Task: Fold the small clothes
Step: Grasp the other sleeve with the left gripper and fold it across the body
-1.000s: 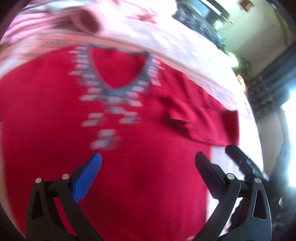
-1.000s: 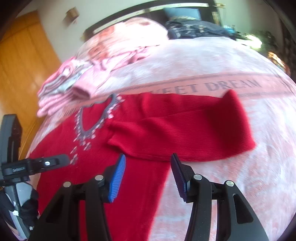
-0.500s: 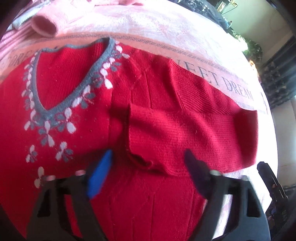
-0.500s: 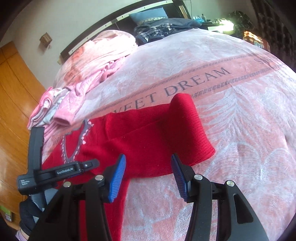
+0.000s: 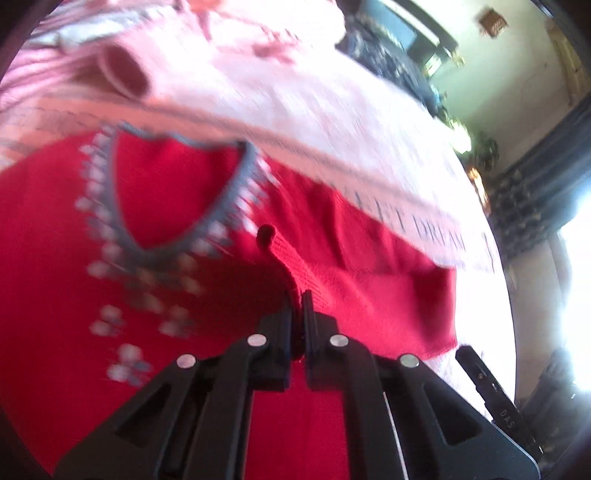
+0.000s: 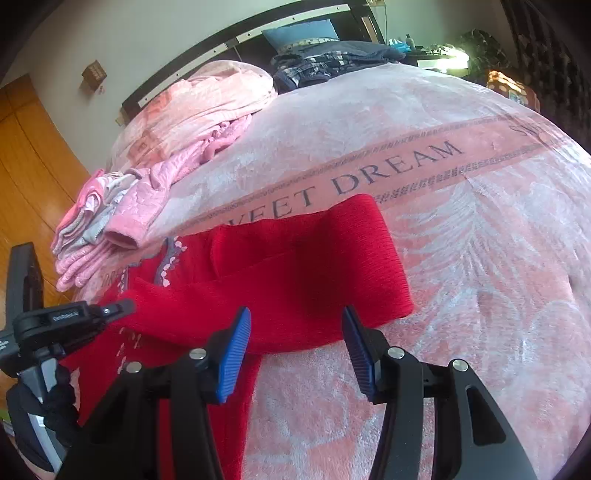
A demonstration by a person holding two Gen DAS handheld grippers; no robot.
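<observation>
Red knit: your left gripper (image 5: 297, 299) has its jaws pinched on the sleeve (image 5: 295, 266) cuff edge, lifting it off the sweater (image 5: 173, 192) body ahead, likely to carry the sleeve across the chest. Your right gripper (image 6: 295, 341) hangs wide, holding nothing, with the sleeve's folded part just beyond its jaws. Past that, the blanket (image 6: 480, 258) reads "DREAM"; pink clothes (image 6: 122, 221) are piled far left.

Pink "SWEET DREAM" blanket (image 6: 461, 229), wooden door (image 6: 29, 166), blue pillow (image 6: 301, 35), black headboard (image 6: 236, 40)
</observation>
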